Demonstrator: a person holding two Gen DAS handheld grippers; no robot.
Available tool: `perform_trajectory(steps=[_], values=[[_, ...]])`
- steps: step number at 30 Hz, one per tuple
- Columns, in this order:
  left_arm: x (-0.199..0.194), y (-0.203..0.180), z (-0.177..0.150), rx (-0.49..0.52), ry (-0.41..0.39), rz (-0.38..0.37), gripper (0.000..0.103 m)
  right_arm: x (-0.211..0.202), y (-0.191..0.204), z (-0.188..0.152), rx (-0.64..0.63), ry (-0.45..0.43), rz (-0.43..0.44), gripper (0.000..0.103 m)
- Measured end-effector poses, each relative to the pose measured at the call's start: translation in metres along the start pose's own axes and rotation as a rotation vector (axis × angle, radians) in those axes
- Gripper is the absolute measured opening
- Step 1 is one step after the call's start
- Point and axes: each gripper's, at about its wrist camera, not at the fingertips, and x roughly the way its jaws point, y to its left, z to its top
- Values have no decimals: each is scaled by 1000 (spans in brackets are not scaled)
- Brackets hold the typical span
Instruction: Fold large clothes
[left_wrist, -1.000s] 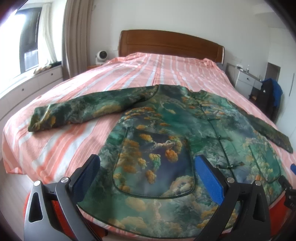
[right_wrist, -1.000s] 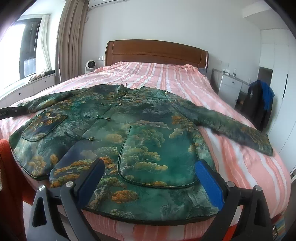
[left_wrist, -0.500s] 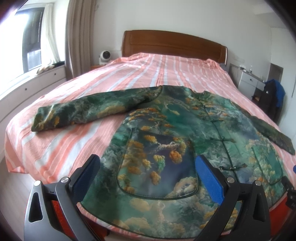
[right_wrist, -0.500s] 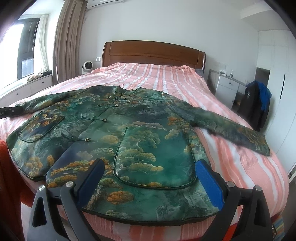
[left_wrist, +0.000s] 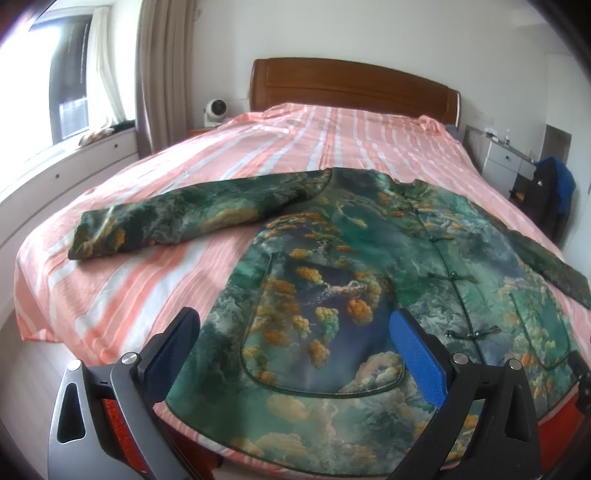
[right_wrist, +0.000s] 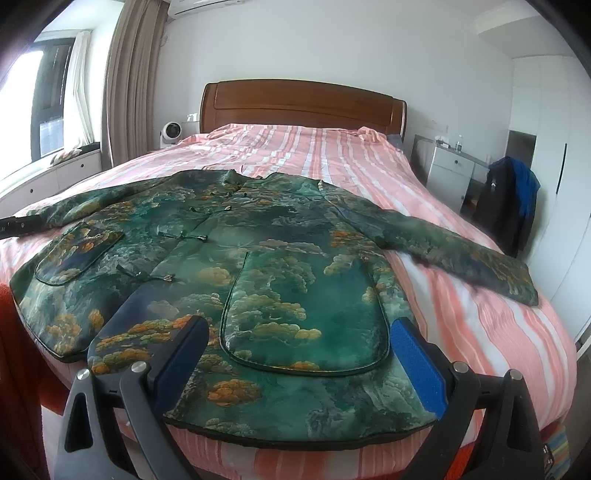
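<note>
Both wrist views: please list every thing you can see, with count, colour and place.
jacket: 1, green with orange print, spread flat on the bed, sleeves out
bed: 1, pink-and-white striped sheet, room centre
headboard: 1, brown wood, bed's far end
fan: 1, white, left of headboard
curtain: 1, beige, by window
cabinet: 1, white, right of bed
dark clothes: black and blue, hanging right
left gripper: 1, open, blue pads, above hem
right gripper: 1, open, blue pads, above hem

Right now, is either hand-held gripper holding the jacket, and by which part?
Nothing is held. The left hand-held gripper and right hand-held gripper are both open, above the jacket's hem.
</note>
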Motion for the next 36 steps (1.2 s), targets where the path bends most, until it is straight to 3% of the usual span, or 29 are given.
perform_trajectory(steps=[36], values=[[1, 3, -1, 2, -3, 29, 102, 7, -5, -3, 24, 21, -6, 98]])
